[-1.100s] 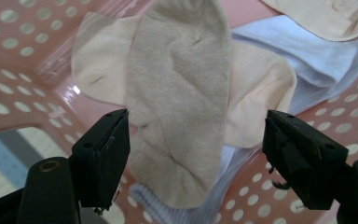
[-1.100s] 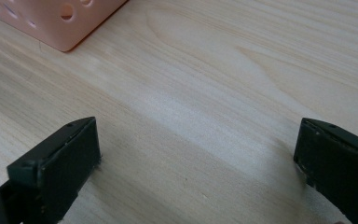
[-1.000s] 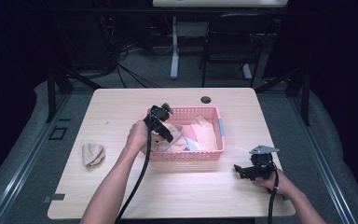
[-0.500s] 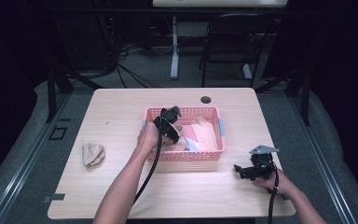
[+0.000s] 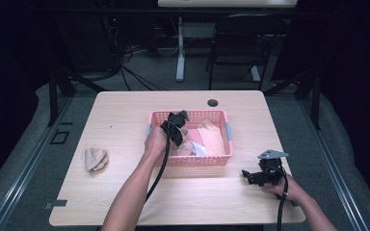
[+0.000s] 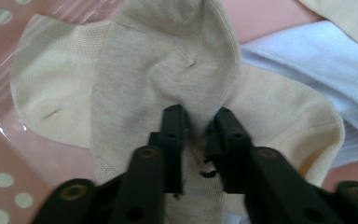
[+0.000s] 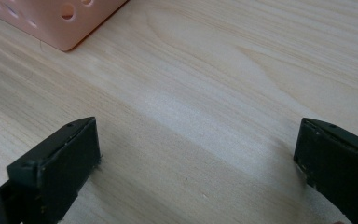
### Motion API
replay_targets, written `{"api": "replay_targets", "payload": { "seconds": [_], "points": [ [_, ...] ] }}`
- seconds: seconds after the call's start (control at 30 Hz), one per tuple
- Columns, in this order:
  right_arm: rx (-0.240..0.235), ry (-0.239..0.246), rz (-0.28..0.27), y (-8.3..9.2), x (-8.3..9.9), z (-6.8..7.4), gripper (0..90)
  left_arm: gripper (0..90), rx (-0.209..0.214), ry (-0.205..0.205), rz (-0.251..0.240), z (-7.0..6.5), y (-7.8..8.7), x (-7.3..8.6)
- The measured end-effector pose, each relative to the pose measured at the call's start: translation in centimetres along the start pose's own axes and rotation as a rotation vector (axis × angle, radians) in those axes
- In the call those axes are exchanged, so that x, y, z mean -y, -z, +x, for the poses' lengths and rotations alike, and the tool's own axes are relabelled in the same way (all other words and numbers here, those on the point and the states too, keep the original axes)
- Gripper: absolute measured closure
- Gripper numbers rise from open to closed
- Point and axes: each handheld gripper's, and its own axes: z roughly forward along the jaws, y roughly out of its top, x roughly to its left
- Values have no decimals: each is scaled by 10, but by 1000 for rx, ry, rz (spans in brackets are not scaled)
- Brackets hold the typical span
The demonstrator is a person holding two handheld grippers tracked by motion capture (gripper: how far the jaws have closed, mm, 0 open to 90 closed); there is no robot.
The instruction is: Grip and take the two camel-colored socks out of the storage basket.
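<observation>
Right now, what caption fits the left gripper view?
Left gripper pinching a beige sock inside the pink basket.

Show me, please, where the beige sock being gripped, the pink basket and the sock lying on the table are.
beige sock [image 6: 168, 70], left gripper view, on its bunched middle above the jaws.
pink basket [image 5: 200, 166], high view, on its near wall.
sock on the table [image 5: 96, 159], high view, on its middle.

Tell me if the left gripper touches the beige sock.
Touching. The left gripper view shows the left gripper with jaws pinched on the beige sock, fabric bunched between them.
</observation>
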Motion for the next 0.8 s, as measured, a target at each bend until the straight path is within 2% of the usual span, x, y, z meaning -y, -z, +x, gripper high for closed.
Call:
{"api": "replay_targets", "payload": {
  "seconds": [0.07, 0.27, 0.53, 0.8],
  "points": [
    [5, -2, -2, 0, 0, 0, 0, 856, 7, 6, -11, 3, 2, 1],
    [-1, 0, 0, 0, 0, 0, 0, 861, 30, 25, -81, 11, 18, 9],
    [1, 0, 0, 0, 0, 0, 0, 861, 26, 19, -141, 20, 52, 18],
    [5, -2, -2, 0, 0, 0, 0, 861, 21, 10, -186, 25, 84, 20]
  ]
}}
